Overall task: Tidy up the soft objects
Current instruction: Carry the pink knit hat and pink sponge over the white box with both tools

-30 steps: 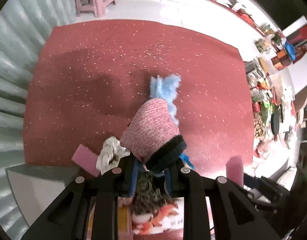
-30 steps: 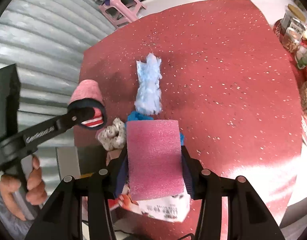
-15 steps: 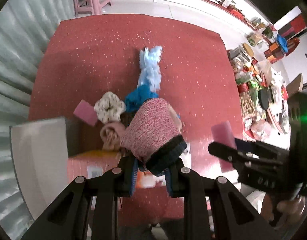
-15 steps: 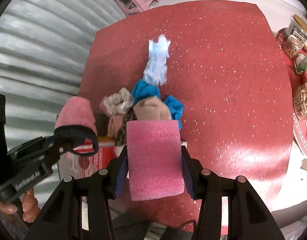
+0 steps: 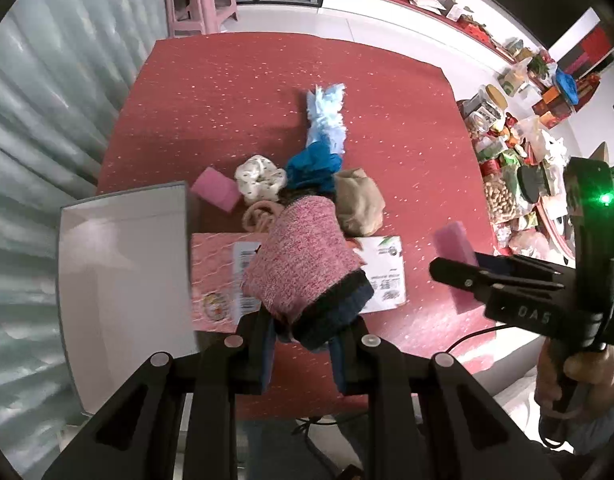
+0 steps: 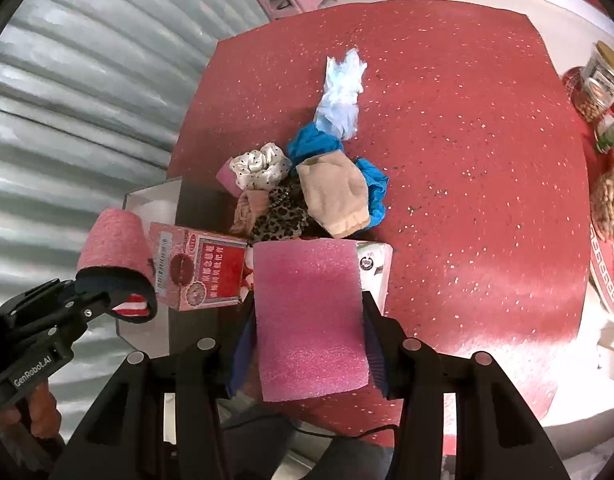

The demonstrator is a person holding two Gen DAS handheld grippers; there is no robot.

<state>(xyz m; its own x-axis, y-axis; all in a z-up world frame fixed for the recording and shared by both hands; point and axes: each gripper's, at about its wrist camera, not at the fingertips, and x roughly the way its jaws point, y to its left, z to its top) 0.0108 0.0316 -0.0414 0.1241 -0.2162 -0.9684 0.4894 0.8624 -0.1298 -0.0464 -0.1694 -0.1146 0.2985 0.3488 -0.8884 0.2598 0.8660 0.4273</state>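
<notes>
My left gripper (image 5: 307, 340) is clamped on the pink knit sock's (image 5: 303, 260) dark cuff; it looks limp and light. My right gripper (image 6: 307, 344) pinches the pink foam block (image 6: 309, 316) by its sides, above the red table's (image 6: 467, 160) near edge. It looks squashy, so I'd grip gently.

Red speckled table (image 5: 235, 92), soft-item pile (image 5: 307, 184), boxes (image 5: 215, 276)
</notes>
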